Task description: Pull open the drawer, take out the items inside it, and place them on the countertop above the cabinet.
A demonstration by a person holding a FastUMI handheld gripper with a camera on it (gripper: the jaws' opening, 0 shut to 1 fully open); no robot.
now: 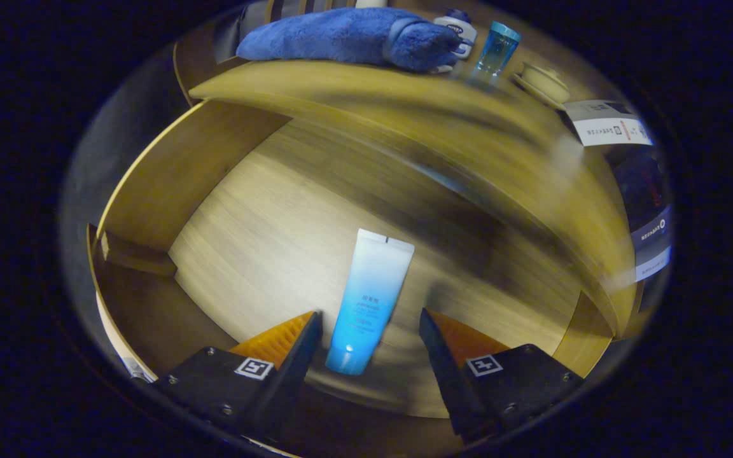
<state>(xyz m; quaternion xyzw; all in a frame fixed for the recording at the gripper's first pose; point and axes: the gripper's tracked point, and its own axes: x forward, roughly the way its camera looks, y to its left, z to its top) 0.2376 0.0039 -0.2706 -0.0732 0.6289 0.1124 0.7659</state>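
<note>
The wooden drawer (169, 165) stands pulled open, and I look down into it. On its floor lies a white-to-blue tube (369, 299), cap end toward me. My gripper (369, 324) is open, its two fingers on either side of the tube's lower part with gaps on both sides. Beyond the drawer is the countertop (404, 95) of the cabinet. On it rest a rolled blue towel (347, 35), a small white bottle with a dark cap (459, 28) and a clear blue cup (497, 48).
A pale dish (544, 79) sits on the countertop to the right of the cup, with a white card (608, 124) beyond it. The drawer's left wall (144, 210) and front wall enclose the tube. The view is blurred by motion.
</note>
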